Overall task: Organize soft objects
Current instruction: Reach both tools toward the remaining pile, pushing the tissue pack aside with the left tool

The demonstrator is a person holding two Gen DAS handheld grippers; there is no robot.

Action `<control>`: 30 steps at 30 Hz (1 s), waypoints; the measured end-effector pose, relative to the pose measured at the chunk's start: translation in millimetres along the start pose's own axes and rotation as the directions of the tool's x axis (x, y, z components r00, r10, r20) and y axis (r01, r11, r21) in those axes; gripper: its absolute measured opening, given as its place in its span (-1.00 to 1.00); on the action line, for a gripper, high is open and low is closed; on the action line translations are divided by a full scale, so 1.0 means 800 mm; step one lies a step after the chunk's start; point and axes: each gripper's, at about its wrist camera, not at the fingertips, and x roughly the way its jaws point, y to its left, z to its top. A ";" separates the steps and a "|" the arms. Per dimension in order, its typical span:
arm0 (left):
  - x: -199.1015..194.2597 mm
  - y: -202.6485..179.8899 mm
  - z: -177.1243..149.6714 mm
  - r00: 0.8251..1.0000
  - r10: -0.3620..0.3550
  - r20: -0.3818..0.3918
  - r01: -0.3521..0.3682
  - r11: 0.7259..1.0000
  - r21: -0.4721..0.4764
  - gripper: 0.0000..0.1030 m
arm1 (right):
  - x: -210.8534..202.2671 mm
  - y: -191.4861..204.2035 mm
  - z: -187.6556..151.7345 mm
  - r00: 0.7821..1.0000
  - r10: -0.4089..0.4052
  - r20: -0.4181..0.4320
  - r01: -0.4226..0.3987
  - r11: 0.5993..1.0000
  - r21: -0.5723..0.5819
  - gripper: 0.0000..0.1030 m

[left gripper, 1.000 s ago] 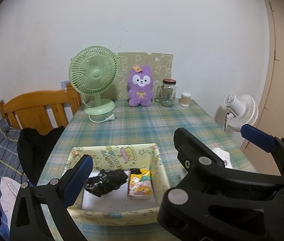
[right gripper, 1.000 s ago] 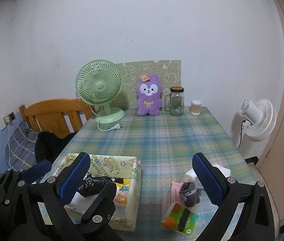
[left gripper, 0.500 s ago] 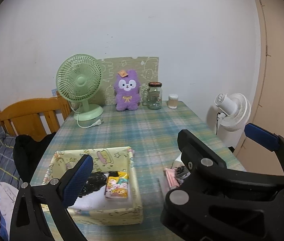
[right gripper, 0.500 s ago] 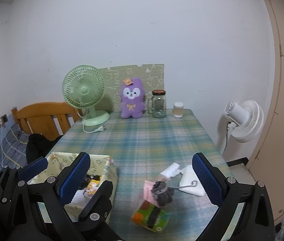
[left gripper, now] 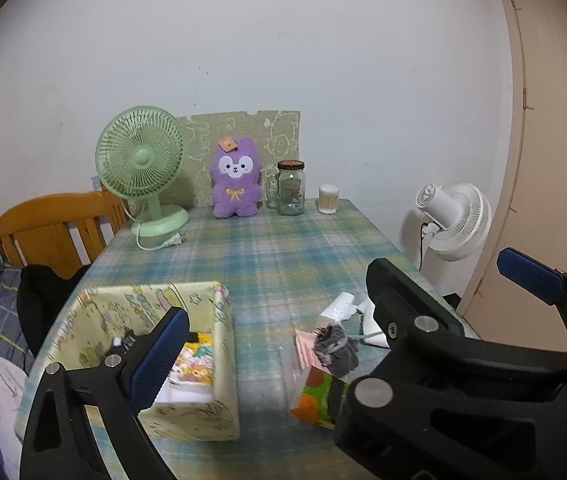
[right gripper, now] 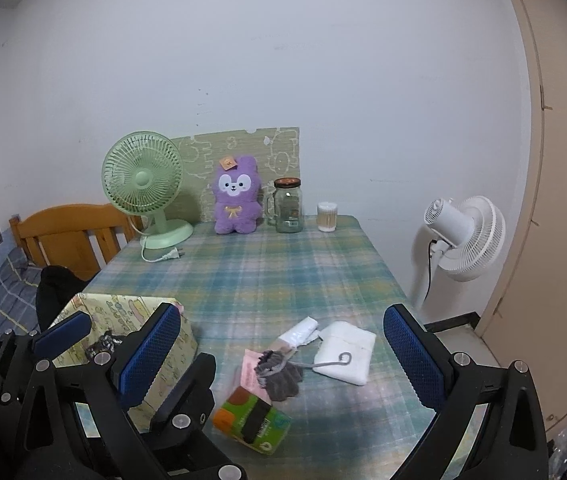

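Observation:
A yellow cartoon-print fabric box [left gripper: 219, 320] [right gripper: 123, 308] sits at the table's near left and holds a cartoon tissue pack [left gripper: 195, 356] and a black bundle [right gripper: 101, 342]. To its right lie a grey knitted bundle [left gripper: 337, 350] [right gripper: 281, 376], a pink packet [right gripper: 249, 372], a green-orange tissue pack [left gripper: 315, 396] [right gripper: 251, 420], a white folded pad [right gripper: 347, 352] and a white wrapper [right gripper: 299, 330]. My left gripper [left gripper: 283, 312] is open over the box's right wall. My right gripper [right gripper: 283, 308] hangs open above the pile. Both are empty and crowd each other.
At the table's far end stand a green desk fan [left gripper: 139, 160], a purple plush [left gripper: 237, 180], a glass jar [left gripper: 291, 188] and a swab pot [left gripper: 328, 199]. A wooden chair [left gripper: 55, 224] stands left, a white floor fan [left gripper: 455, 220] and a door right.
Both views have swung to the right and risen. The box has slid to the left of the frames and the loose pile has come fully into view. Both grippers stay open.

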 end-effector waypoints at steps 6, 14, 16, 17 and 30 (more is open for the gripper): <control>0.016 -0.020 -0.021 0.999 -0.021 -0.030 0.021 1.000 0.010 0.94 | 0.010 -0.020 -0.023 1.000 -0.011 -0.028 0.011 1.000 0.004 0.99; 0.037 -0.044 -0.048 0.997 -0.049 -0.062 0.051 0.998 0.040 0.94 | 0.028 -0.045 -0.055 0.998 -0.024 -0.062 0.026 0.999 0.024 0.94; 0.045 -0.049 -0.056 0.996 -0.052 -0.077 0.055 0.998 0.040 0.94 | 0.034 -0.050 -0.063 0.997 -0.024 -0.074 0.026 0.999 0.029 0.94; 0.048 -0.051 -0.059 0.995 -0.051 -0.085 0.054 0.998 0.040 0.94 | 0.038 -0.052 -0.069 0.996 -0.024 -0.084 0.026 0.999 0.031 0.94; 0.088 -0.060 -0.098 0.982 -0.036 -0.187 0.046 0.998 0.050 0.94 | 0.080 -0.070 -0.114 0.981 -0.004 -0.192 0.017 0.998 0.066 0.91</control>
